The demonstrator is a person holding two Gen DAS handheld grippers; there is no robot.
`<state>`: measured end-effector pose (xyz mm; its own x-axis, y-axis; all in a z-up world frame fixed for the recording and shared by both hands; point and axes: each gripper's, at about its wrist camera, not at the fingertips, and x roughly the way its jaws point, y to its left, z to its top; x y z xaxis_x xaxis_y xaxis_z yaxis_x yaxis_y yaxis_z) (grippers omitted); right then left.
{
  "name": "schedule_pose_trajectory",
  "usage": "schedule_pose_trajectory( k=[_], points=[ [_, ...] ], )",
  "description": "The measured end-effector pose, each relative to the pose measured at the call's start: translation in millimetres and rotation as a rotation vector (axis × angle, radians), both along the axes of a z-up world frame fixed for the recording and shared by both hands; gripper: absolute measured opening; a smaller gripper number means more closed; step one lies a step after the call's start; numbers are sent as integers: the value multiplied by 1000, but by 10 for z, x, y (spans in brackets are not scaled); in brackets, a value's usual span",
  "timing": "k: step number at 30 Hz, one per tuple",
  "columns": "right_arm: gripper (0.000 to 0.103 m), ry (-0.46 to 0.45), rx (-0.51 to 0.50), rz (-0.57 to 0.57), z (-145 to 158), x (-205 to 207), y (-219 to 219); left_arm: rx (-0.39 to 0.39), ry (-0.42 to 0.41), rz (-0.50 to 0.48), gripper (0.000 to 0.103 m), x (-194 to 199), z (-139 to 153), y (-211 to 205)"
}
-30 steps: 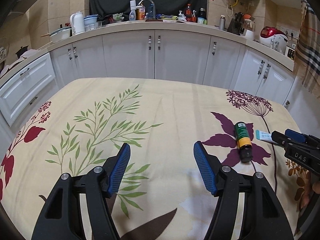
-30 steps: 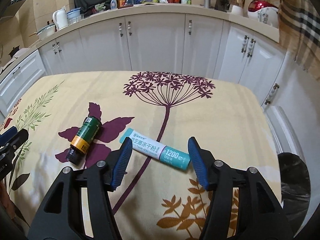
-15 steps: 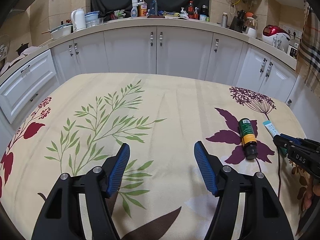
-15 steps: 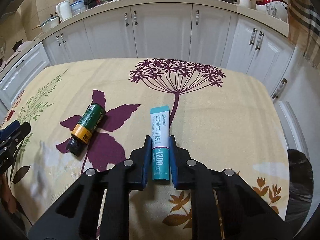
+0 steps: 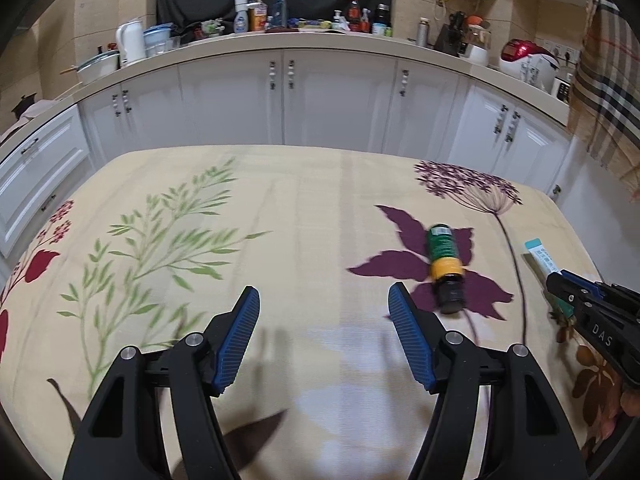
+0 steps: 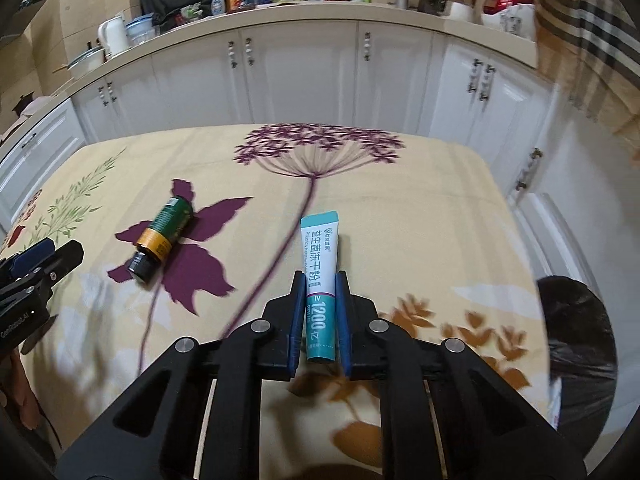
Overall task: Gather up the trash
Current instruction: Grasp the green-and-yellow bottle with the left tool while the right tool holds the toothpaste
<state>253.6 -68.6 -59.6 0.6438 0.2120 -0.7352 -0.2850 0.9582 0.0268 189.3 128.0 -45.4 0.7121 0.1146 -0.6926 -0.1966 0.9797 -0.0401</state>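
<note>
A teal and white sachet points away from me, with my right gripper shut on its near half just above the floral tablecloth. The left wrist view shows the sachet's far end sticking out of the right gripper. A green bottle with an orange band and a black cap lies on its side on a purple leaf, left of the sachet. My left gripper is open over bare cloth, with the bottle just beyond its right fingertip. In the right wrist view the left gripper shows at the left edge.
A black bin bag stands off the table's right edge. White cabinets and a cluttered counter run behind the table. A plaid cloth hangs at the right.
My right gripper closed on the sachet, which turned from lying crosswise to pointing away from me. The left gripper slid right, bringing the bottle closer to its right finger.
</note>
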Motion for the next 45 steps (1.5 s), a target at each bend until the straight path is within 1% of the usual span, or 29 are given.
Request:
schedule_pose_trajectory(
  k=[8,13,16,18,20,22,24,25,33,39,45],
  points=[
    [14,-23,10,-84,28,-106,-404,7,10,-73,65,173,-21,-370],
    [14,-32,21,-111,47,-149,-568,-4,45,-111,65,361,-68,-530],
    [14,-33,31,-117,52,-157,-610,2,68,-130,65,451,-103,-594],
    [14,-35,37,-118,54,-169,-630,0,80,-135,60,493,-124,-610],
    [14,-35,41,-116,54,-174,-638,-6,101,-140,46,535,-153,-615],
    [14,-35,45,-113,54,-177,-641,-8,117,-144,39,556,-175,-613],
    [14,-35,46,-111,55,-178,-639,-10,114,-147,26,551,-173,-610],
    [14,-35,48,-110,55,-177,-637,-10,114,-152,24,548,-173,-616],
    [14,-40,53,-105,58,-228,-637,0,94,-154,24,470,-136,-614],
    [14,-48,57,-97,69,-301,-598,41,62,-150,24,318,-75,-643],
    [14,-60,63,-89,94,-425,-563,51,42,-146,24,140,-26,-660]
  ],
)
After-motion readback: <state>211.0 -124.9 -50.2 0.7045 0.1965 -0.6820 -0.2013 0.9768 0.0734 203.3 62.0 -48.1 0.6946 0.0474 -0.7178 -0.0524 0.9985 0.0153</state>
